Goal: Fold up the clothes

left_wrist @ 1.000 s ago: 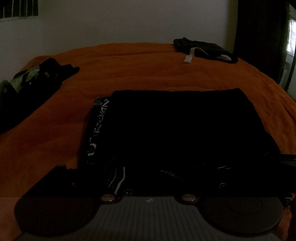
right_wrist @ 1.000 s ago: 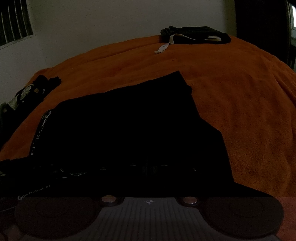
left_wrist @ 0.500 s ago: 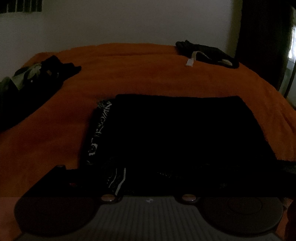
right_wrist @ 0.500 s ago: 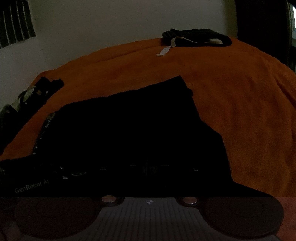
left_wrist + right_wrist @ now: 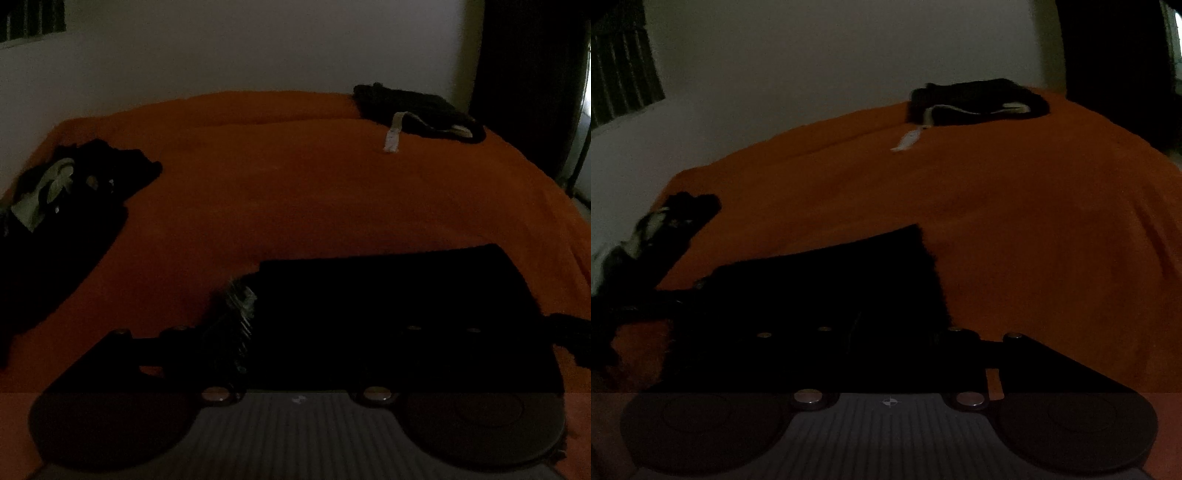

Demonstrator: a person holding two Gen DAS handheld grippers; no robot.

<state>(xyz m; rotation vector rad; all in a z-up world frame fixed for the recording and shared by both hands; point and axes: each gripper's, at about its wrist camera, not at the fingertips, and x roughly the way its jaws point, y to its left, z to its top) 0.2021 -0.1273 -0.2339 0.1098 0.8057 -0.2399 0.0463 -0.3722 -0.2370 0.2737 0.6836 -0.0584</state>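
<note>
We start at the left gripper: its fingers are black against black cloth, and we cannot tell whether they stand apart or closed. The same applies to the right gripper, whose dark fingers merge with the fabric ahead of them.

The black folded garment lies on the orange bedspread directly ahead of both grippers, at 12 o'clock. A patterned black-and-white edge shows along its left side in the left wrist view.

Further out, a dark heap of clothes with a pale green patch lies at 10 o'clock near the bed's left edge. A second dark garment with a pale strap lies at 1 o'clock by the far wall. No containers are visible.
</note>
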